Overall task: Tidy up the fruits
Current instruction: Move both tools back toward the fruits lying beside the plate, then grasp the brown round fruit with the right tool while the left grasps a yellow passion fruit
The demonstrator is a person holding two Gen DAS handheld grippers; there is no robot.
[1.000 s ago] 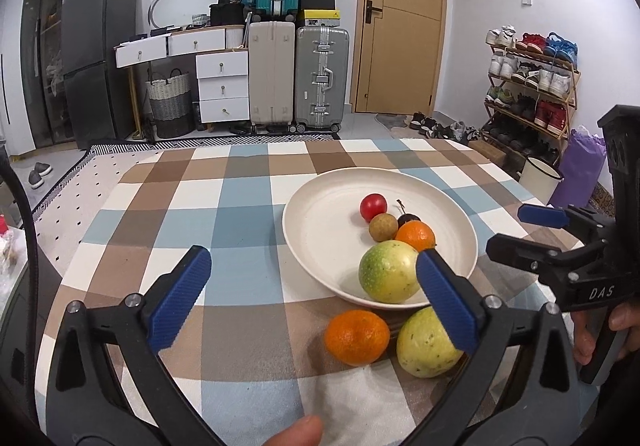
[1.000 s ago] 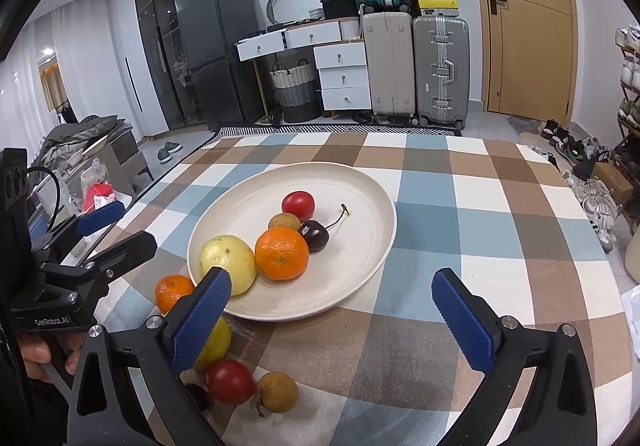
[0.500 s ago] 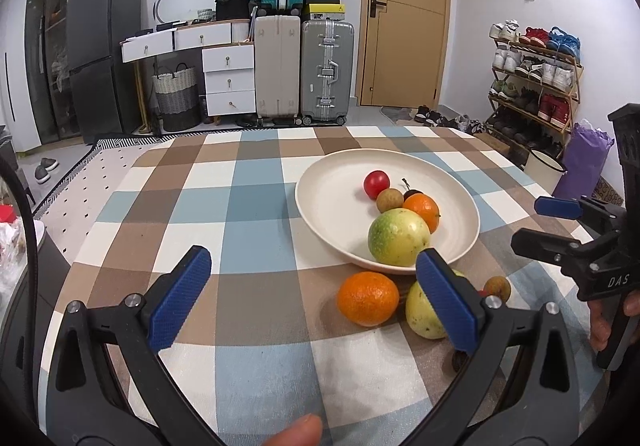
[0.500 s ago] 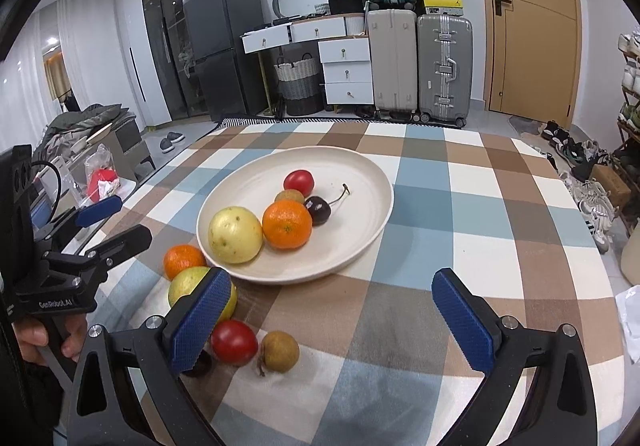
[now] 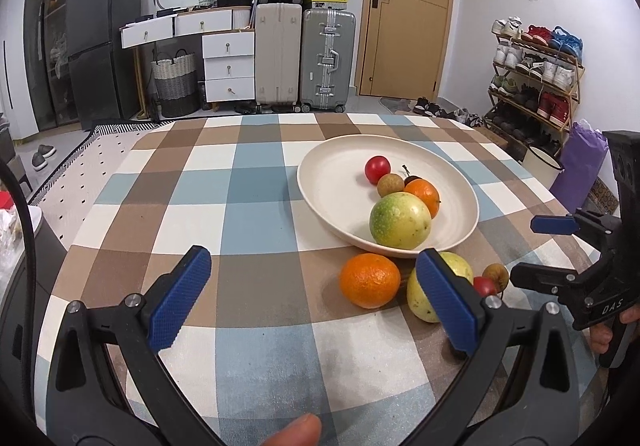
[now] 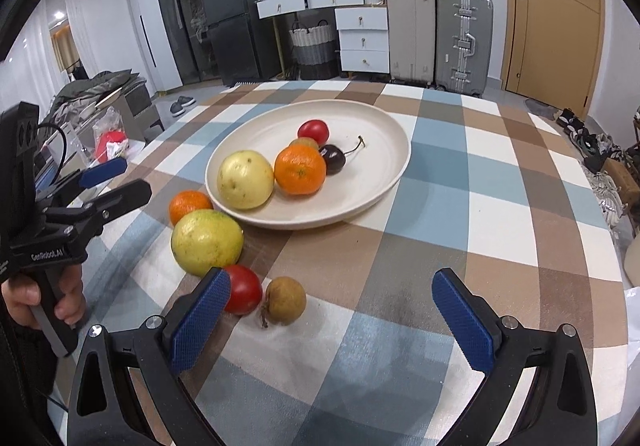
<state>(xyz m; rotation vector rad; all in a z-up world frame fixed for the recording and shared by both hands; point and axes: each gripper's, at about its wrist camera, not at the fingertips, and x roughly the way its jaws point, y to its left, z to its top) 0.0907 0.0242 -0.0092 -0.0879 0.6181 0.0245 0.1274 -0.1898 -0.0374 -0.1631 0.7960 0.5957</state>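
Note:
A cream plate (image 5: 332, 181) (image 6: 384, 149) on the checked tablecloth holds a yellow-green guava (image 5: 400, 221) (image 6: 245, 179), an orange (image 6: 300, 170), a red tomato (image 6: 313, 130), a longan (image 5: 390, 184) and a dark cherry (image 6: 333, 159). Outside the plate, near its front rim, lie a loose orange (image 5: 369, 280) (image 6: 189, 205), a second guava (image 6: 207, 241), a red tomato (image 6: 241, 289) and a longan (image 6: 285, 300). My left gripper (image 5: 316, 302) is open and empty, short of the loose orange. My right gripper (image 6: 332, 322) is open and empty, just short of the loose tomato and longan.
The checked tablecloth (image 5: 256, 165) covers the whole table. Suitcases (image 5: 328, 57), white drawers (image 5: 228, 65) and a door stand behind it. A shoe rack (image 5: 536, 73) stands at the right. Each gripper shows in the other's view, at the table's near side.
Both grippers have drawn back from the plate toward the table's near edge, so the loose fruits have come fully into view. Both stay open and empty. No fruit has moved.

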